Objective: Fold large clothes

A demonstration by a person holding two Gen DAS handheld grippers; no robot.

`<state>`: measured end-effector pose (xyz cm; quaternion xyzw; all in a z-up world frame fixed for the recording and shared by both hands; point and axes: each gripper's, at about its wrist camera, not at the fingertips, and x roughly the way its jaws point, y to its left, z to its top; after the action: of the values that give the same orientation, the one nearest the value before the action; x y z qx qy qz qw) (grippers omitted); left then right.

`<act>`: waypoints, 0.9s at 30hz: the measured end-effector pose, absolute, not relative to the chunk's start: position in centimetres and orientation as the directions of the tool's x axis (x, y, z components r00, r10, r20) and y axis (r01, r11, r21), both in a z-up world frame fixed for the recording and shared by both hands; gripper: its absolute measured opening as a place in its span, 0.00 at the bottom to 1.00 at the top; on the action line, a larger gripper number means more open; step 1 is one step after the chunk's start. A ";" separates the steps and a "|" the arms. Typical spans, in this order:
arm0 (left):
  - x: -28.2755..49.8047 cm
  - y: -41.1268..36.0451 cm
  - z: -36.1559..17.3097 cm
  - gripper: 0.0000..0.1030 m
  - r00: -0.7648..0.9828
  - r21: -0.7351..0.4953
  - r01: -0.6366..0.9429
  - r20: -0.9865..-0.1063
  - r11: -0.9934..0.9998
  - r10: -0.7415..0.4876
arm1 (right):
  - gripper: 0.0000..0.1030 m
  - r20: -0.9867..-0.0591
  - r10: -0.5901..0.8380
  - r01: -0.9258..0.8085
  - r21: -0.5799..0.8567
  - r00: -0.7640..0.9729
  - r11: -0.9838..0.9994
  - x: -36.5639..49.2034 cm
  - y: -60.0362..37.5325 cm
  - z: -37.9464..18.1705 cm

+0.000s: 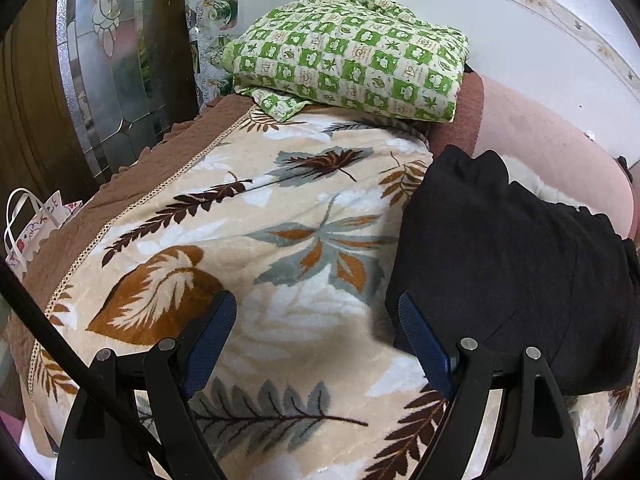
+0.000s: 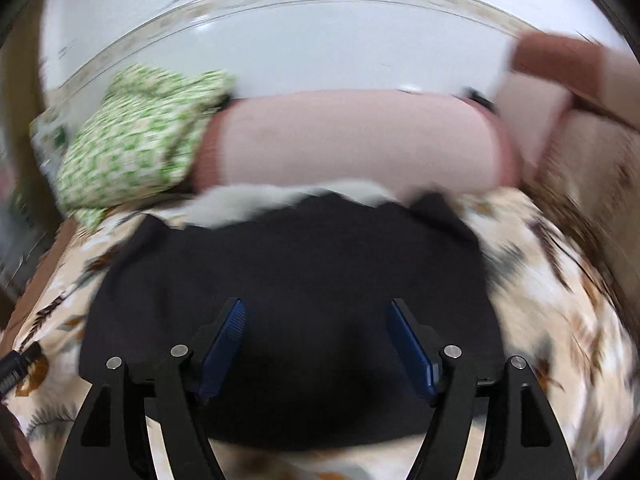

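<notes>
A folded black fabric garment [image 1: 508,264] lies on a plush cream leaf-patterned blanket [image 1: 248,240] covering a bed.

The garment sits directly beneath the spread, empty right hand-held gripper [image 2: 316,344], and right of the spread, empty left hand-held gripper [image 1: 316,340]; a green checked quilt [image 1: 352,52] lies beyond.

Green checked quilt [image 1: 352,56] lies folded on leaf-patterned blanket [image 1: 256,216].

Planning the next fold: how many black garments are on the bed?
1: the black garment lies on the leaf-print blanket, below the pink cushion. Others may be hidden.
</notes>
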<state>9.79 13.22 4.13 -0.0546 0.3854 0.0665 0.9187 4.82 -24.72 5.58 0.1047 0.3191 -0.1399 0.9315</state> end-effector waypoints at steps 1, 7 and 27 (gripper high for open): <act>9.8 13.2 4.1 0.80 0.694 -0.051 -0.162 -0.716 0.986 0.077 | 0.76 -0.630 -0.204 0.361 0.131 0.749 0.923 3.6 -26.2 4.8; 11.2 14.7 3.4 0.80 0.647 -0.279 -0.094 -0.747 0.956 -0.154 | 0.80 -0.652 -0.164 0.488 0.354 0.740 0.798 -0.9 -32.5 0.1; 17.8 11.7 -5.0 0.85 0.429 -0.796 0.025 -0.538 0.605 -0.726 | 0.90 -0.618 0.149 0.403 0.658 0.772 0.636 0.2 -33.9 -5.7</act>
<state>17.76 11.69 -5.01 -0.3696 0.4736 -0.2469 0.7603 0.17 -33.89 -5.75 0.4201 0.3290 -0.0754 0.8424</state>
